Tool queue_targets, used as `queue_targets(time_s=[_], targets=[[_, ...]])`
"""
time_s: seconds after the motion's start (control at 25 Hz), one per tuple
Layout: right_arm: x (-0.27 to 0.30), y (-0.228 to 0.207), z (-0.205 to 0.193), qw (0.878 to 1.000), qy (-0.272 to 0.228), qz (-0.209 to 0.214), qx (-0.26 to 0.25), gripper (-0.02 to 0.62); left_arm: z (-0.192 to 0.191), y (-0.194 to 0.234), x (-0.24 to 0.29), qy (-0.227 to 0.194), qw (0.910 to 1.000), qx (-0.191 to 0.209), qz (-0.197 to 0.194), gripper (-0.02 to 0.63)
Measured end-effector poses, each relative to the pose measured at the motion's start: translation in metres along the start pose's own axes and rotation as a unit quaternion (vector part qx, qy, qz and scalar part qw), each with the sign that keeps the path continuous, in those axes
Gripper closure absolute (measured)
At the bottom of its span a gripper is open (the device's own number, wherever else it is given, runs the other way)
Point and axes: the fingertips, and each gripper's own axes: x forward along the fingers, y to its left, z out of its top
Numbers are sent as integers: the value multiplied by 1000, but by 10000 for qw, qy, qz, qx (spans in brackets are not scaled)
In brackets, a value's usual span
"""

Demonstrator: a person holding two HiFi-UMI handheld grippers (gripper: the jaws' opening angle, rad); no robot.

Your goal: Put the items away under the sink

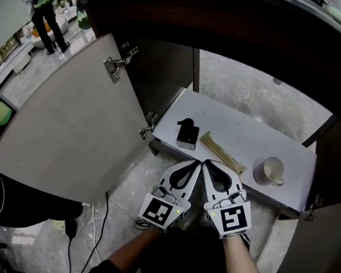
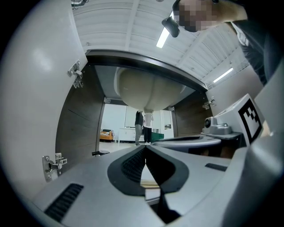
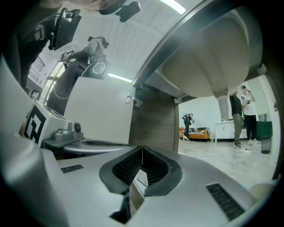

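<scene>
Left tool [image 1: 195, 165] and right tool [image 1: 209, 166] both pinched shut, empty, parked just short of wrapped stick [image 1: 223, 153] on cabinet floor [image 1: 243, 129] under sink [image 2: 148, 92]. Stick slants across in front, right tool nearer imo.

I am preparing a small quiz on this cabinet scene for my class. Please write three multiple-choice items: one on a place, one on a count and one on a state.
1. In the head view, where on the white cabinet floor does the white cup stand?
A. left end
B. middle
C. right end

2. How many items lie on that floor?
A. one
B. three
C. five

3. How do the left gripper and the right gripper stand?
A. both shut, empty
B. both wide open
C. both clamped on the cup

Answers:
1 C: the cup stands nearest the right side.
2 B: there are a dark box, a tan packet and the cup.
3 A: each gripper view shows its jaws together with nothing between them.
</scene>
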Motion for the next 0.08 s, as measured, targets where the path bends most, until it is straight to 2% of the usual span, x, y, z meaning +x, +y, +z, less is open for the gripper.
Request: queue_targets(time_s=[0.08], targets=[[-1,0,-2,10000,18,12,-14,561,-1,0,0,131,9999,-23,55,597]])
